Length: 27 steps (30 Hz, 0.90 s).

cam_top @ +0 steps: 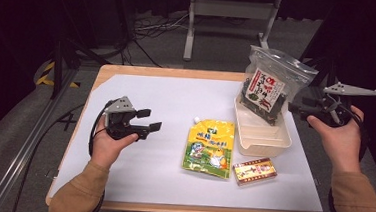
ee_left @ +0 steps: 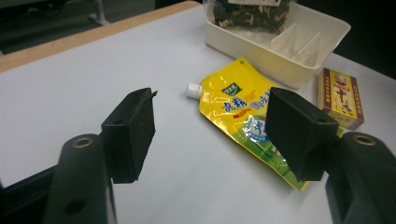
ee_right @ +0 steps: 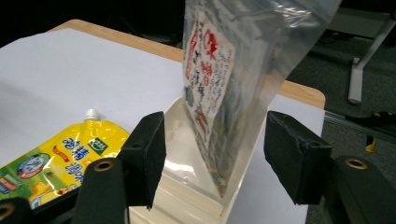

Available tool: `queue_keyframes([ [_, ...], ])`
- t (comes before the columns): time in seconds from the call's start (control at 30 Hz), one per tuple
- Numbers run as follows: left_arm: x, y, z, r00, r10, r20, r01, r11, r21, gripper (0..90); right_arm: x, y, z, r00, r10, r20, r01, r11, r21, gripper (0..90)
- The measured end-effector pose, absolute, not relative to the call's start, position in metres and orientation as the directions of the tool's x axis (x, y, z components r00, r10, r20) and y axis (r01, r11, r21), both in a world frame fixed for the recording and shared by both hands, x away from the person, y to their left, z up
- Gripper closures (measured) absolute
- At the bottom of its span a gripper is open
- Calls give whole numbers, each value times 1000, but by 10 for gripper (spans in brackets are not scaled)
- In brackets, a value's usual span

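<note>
Standing upright in the tray [cam_top: 264, 139], the seaweed bag [cam_top: 267, 84] looks, perhaps, unsteady and could topple, since both the left gripper [cam_top: 147, 120] and right gripper [cam_top: 296, 107] are wide open, holding nothing.

— Where do the 3 cameras sit?
— 1 looks down from above the person's side. 2 ride low on the grippers, close to the table [cam_top: 136, 177].
— Shared ground?
— All 3 catch the yellow pouch [cam_top: 209, 147] [ee_left: 243, 116] [ee_right: 51, 158] and cream tray [cam_top: 266, 136] [ee_left: 299, 70] [ee_right: 187, 196].
</note>
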State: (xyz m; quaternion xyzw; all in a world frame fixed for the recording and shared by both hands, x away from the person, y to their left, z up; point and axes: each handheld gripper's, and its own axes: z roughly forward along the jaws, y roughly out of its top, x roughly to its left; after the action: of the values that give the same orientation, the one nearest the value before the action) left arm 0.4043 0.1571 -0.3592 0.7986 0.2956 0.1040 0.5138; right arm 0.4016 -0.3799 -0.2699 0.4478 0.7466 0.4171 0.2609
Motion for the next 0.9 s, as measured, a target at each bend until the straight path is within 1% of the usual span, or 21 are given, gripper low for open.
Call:
queue_keyframes([
  [0.13, 406, 152, -360, 811, 568, -143, 370, -307, 877, 317, 395, -375, -272, -481, 876, -18, 438, 259, 861, 388],
  [0.47, 410, 142, -365, 815, 562, -143, 388, -344, 855, 313, 375, -351, -285, -569, 821, -51, 385, 321, 865, 387],
  [0.53, 411, 142, -366, 813, 564, -142, 391, -350, 851, 312, 374, -350, -287, -572, 819, -54, 381, 323, 866, 387],
  [0.67, 413, 139, -368, 805, 570, -162, 412, -340, 845, 306, 369, -343, -298, -601, 798, -46, 367, 327, 871, 379],
  [0.7, 413, 138, -369, 805, 565, -181, 424, -334, 842, 299, 368, -340, -301, -606, 793, -64, 361, 346, 866, 378],
  [0.77, 413, 134, -371, 810, 550, -202, 441, -346, 828, 273, 365, -336, -305, -621, 777, -98, 345, 384, 857, 376],
  [0.83, 413, 130, -372, 814, 542, -207, 453, -370, 811, 267, 362, -333, -310, -636, 766, -91, 337, 382, 861, 375],
  [0.9, 412, 128, -372, 814, 541, -212, 457, -371, 808, 297, 361, -332, -313, -638, 765, -93, 333, 382, 862, 375],
])
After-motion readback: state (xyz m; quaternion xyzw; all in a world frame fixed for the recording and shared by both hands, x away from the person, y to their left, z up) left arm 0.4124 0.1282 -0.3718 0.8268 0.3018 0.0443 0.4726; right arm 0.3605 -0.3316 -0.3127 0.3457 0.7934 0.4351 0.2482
